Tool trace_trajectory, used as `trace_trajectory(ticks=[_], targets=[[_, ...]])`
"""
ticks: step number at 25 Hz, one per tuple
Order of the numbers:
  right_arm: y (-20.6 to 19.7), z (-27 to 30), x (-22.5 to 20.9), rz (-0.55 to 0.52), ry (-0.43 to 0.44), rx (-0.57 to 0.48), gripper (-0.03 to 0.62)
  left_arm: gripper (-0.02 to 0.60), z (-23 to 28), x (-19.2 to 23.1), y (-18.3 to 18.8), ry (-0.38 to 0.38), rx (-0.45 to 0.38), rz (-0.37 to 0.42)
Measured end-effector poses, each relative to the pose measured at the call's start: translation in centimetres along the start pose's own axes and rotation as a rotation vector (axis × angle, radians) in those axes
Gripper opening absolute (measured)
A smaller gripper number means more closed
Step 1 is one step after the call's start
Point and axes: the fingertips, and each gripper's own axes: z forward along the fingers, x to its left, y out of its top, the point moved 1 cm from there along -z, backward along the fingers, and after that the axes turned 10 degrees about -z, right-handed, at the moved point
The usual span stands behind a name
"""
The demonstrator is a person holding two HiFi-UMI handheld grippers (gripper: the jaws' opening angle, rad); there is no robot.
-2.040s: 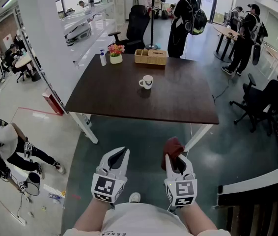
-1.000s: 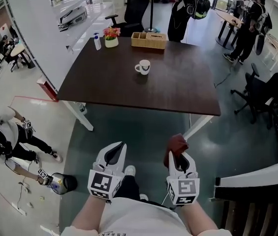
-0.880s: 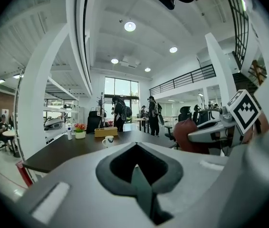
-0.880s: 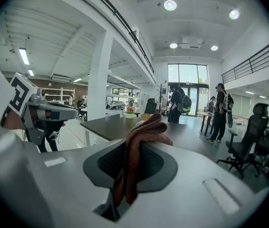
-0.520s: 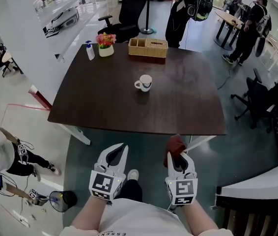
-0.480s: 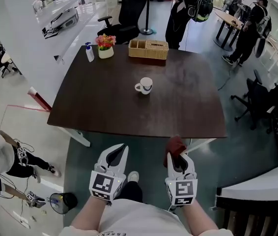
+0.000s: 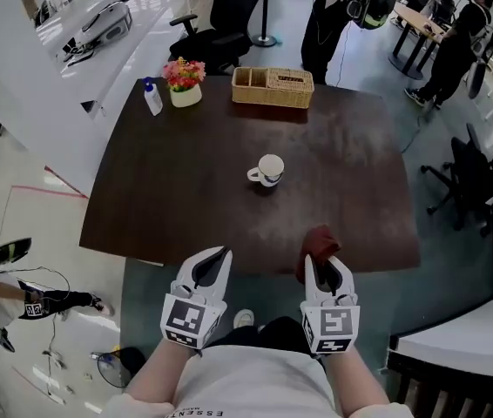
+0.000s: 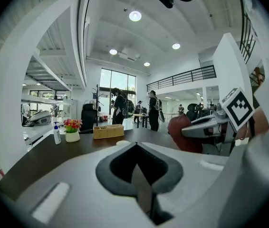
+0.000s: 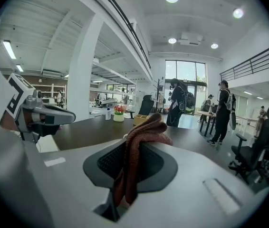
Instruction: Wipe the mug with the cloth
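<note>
My right gripper (image 7: 324,266) pinches the red cloth (image 7: 319,242). My left gripper (image 7: 215,258) is closed on nothing. The mug (image 7: 269,170) stands well ahead of both on the worktop (image 7: 168,181), seemingly upright.

Count on the table (image 7: 177,190): one mug (image 7: 270,170), one wicker basket (image 7: 273,87), one flower pot (image 7: 185,82), one pump bottle (image 7: 151,97), so four items, all singles. Two grippers, left gripper (image 7: 222,256) and right gripper (image 7: 322,265), with one marker cube each (left cube (image 7: 185,322), right cube (image 7: 328,328)), and one cloth (image 7: 319,242). Around the table: one black office chair (image 7: 220,11) at the far edge, at least two side chairs (image 7: 469,159) at the right, two standing people (image 7: 338,16) (image 7: 460,46), one person on the floor (image 7: 3,290); farther figures are too small to count.
</note>
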Motion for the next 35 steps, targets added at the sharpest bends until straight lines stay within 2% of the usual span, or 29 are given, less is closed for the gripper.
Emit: trace_trajectory(ticks=[4,6,8,11,18,21,23,26,31,35], targets=[[-1.1,4.6,-2.2,0.009,0.023,0.022,0.081,0.000,4.1,0.7,-0.6,-0.044,0.017,-0.003],[-1.8,7.1,-3.4,0.038,0.049,0.037,0.081,0.000,6.7,0.8,-0.6,-0.082,0.023,-0.008],[-2.4,9.5,-4.1,0.083,0.090,0.058,0.081,0.000,9.2,1.3,-1.3,-0.087,0.037,0.002],[-2.7,13.1,-5.0,0.095,0.148,0.072,0.081,0.000,12.6,3.0,-2.3,-0.058,0.054,0.009],[-3.8,19.5,-7.4,0.032,0.247,0.113,0.082,0.000,18.1,6.7,-5.2,0.021,0.139,-0.057],[-4.4,23.0,-7.7,-0.021,0.273,0.139,0.082,0.000,21.1,9.7,-6.1,0.061,0.191,0.003],[-5.2,25.1,-6.9,-0.046,0.297,0.156,0.081,0.000,23.0,11.9,-6.6,0.065,0.186,0.027],[-7.6,26.7,-5.3,-0.038,0.336,0.205,0.082,0.008,24.7,13.3,-7.9,0.000,0.172,-0.015],[-9.2,27.5,-3.4,-0.028,0.417,0.245,0.083,0.139,27.0,13.9,-9.8,-0.111,0.191,-0.056],[-9.3,28.2,-1.0,-0.045,0.492,0.227,0.082,0.164,28.6,14.7,-10.2,-0.220,0.194,-0.070]])
